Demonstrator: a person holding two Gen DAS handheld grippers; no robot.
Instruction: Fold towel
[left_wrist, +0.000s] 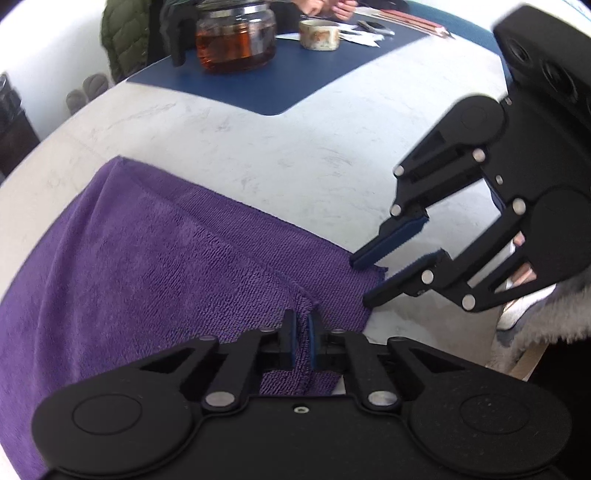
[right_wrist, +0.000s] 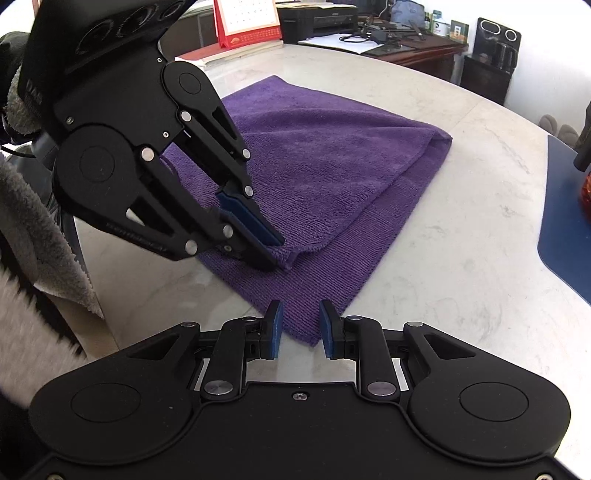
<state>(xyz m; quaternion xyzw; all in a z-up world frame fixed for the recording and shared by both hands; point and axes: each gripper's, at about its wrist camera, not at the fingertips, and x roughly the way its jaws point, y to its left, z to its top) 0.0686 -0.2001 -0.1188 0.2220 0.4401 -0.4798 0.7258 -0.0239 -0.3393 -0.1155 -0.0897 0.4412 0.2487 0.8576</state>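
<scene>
Your left hand-held gripper is clenched on the top layer's corner of the purple towel, ready to lift it; the right hand-held gripper hangs slightly parted, ungripped, over the near corner on the bench.

purple ribbed microfibre towel; pale grey marbled stone table; navy blue flat mat; both black plastic grippers, left, right, have blue pads; red desk calendar.

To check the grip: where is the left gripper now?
In the right wrist view, the left gripper is at the left, pinching the upper layer's corner of the purple towel.
</scene>
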